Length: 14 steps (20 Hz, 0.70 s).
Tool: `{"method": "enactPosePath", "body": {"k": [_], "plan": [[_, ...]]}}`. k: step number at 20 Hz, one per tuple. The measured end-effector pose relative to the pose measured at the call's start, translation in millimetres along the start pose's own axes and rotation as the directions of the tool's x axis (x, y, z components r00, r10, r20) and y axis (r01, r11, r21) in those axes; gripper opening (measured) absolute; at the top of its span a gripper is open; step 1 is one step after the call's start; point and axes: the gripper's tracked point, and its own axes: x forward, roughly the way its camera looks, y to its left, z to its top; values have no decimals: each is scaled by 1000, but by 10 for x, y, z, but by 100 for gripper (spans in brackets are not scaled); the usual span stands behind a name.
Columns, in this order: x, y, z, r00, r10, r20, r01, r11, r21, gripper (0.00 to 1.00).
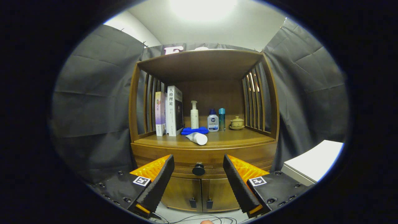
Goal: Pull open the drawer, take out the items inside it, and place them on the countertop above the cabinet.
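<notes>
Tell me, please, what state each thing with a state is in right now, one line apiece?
gripper: open, fingers either side of the knob, not touching it.
drawer: shut, round knob untouched.
lower cabinet doors: both shut.
white tube: lying on its side on the countertop.
pump bottle: upright.
books: standing upright.
blue cloth: folded flat.
lidded pot: lid on.

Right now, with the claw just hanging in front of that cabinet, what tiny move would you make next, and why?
Probably ease the gripper straight forward until its open fingers flank the round black drawer knob, then close. The knob sits centred between the fingertips but beyond them, untouched, and the drawer looks fully shut under the countertop, so nothing can come out yet.
</notes>
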Motion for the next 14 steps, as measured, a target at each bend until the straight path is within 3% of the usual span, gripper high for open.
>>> {"method": "enactPosePath", "body": {"k": [5,14], "plan": [[-257,-95,171,999,-6,35,7,1000,-20,99],[-318,-20,102,1000,14,6,-14,1000,-13,99]]}}
